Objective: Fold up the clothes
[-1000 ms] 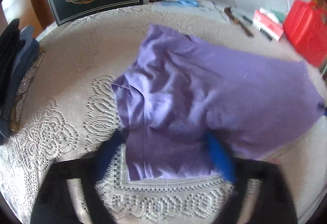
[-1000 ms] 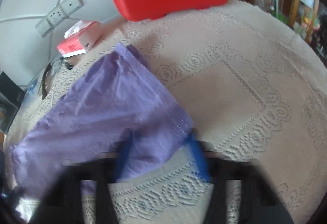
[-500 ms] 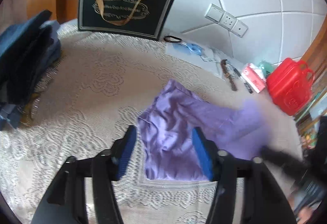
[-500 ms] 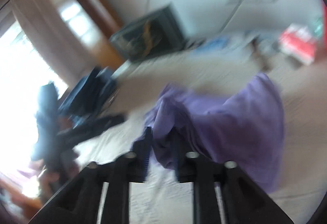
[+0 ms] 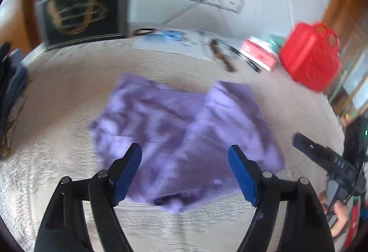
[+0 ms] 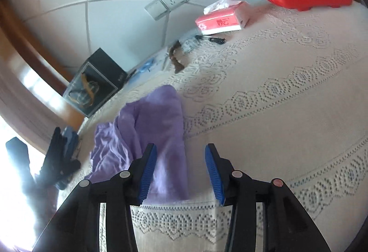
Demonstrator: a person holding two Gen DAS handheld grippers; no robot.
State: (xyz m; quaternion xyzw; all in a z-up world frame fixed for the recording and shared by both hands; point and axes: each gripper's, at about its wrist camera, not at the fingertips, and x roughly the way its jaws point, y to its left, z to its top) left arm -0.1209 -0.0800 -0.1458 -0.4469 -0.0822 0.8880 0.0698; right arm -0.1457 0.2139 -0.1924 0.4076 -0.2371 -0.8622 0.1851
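Garment [image 5: 184, 127]: purple, lies folded on the lace tablecloth [image 6: 287, 114]; in the left wrist view its long axis runs left to right.
Left gripper [image 5: 185, 155]: jaws opening, wide, nothing held, garment beyond them.
Right gripper [image 6: 180, 155]: jaws opening, empty, garment edge beyond them.
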